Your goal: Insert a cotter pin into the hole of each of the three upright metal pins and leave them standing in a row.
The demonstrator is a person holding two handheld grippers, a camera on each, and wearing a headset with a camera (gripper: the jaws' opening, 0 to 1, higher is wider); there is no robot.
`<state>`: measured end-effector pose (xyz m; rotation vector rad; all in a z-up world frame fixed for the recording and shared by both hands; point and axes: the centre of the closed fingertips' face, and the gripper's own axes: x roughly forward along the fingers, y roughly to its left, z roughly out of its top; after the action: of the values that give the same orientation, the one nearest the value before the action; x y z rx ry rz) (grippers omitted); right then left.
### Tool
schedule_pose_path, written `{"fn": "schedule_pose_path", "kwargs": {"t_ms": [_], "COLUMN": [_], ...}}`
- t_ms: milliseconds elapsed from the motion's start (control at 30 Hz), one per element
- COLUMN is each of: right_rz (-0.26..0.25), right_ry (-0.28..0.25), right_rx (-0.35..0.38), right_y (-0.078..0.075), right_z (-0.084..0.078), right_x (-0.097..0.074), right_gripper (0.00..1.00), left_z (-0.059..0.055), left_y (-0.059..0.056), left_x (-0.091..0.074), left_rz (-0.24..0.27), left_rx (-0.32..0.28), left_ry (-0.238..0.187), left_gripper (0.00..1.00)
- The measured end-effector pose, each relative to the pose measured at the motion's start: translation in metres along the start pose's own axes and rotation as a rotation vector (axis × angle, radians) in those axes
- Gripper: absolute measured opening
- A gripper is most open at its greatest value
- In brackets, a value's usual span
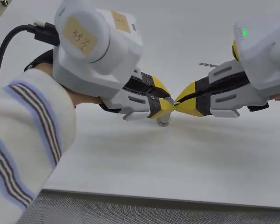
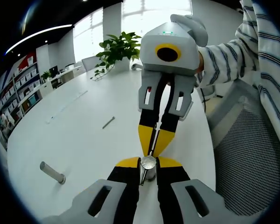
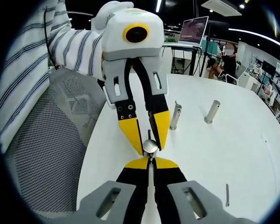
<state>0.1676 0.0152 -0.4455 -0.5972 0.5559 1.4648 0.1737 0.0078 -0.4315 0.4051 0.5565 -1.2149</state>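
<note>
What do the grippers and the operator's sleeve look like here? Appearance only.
Left gripper and right gripper: white-grey housings, black jaws with yellow tips. The left one has a black cable and a tan handwritten label; the right one has a green light. Sleeve: white with blue and brown stripes.

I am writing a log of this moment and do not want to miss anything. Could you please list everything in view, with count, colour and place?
White table: one, white, under everything.
Silver cylindrical metal pins: three, silver; one between the left gripper's jaws, two upright on the table beyond.
Thin grey metal cotter pins: at least two, grey; one in the right gripper, its tip at the gripped pin; one loose on the table.
Green potted plant: one, green, far table end.
Grey mesh surface: one, grey, beside the table edge.
Left gripper: one, white, yellow tips, shut.
Right gripper: one, same colours, shut.
Striped sleeve: white, striped, left arm.
</note>
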Motion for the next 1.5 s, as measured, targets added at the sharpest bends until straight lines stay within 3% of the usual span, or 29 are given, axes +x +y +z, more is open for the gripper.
{"fn": "schedule_pose_path", "kwargs": {"t_ms": [333, 600, 700, 800, 933, 1067, 1167, 1300, 1500], "right_rz": [0.003, -0.001, -0.017, -0.042, -0.072, -0.077, -0.081, -0.078, -0.074], "right_ry": [-0.008, -0.007, -0.001, -0.005, -0.055, -0.085, -0.125, -0.172, -0.2], "right_rx": [-0.005, 0.003, -0.003, 0.014, 0.096, 0.142, 0.192, 0.247, 0.267], "right_y": [-0.002, -0.003, -0.004, -0.006, -0.005, -0.001, 0.003, 0.005, 0.009], "right_z": [-0.002, -0.002, -0.003, -0.005, -0.006, -0.008, -0.006, -0.005, 0.0], "right_x": [0.002, 0.003, 0.003, 0.002, 0.002, 0.005, 0.008, 0.012, 0.018], "right_gripper": [0.0, 0.0, 0.09, 0.16, 0.17, 0.2, 0.22, 0.22, 0.23], "left_z": [-0.002, -0.004, -0.009, -0.01, -0.007, -0.002, 0.0, 0.001, -0.003], "left_y": [0.004, 0.003, 0.004, 0.005, 0.002, -0.003, -0.007, -0.016, -0.032], "left_x": [0.001, 0.004, 0.005, 0.004, -0.002, -0.008, -0.014, -0.025, -0.04], "left_rz": [0.003, 0.005, 0.014, 0.027, 0.035, 0.043, 0.046, 0.036, 0.017], "left_rx": [-0.021, 0.045, 0.07, 0.07, 0.058, 0.035, 0.017, -0.051, -0.129], "left_ry": [0.011, 0.044, 0.075, 0.078, 0.05, 0.005, -0.03, -0.072, -0.115], "left_gripper": [0.1, 0.1, 0.12, 0.2, 0.3, 0.33, 0.44, 0.59, 0.8]}}
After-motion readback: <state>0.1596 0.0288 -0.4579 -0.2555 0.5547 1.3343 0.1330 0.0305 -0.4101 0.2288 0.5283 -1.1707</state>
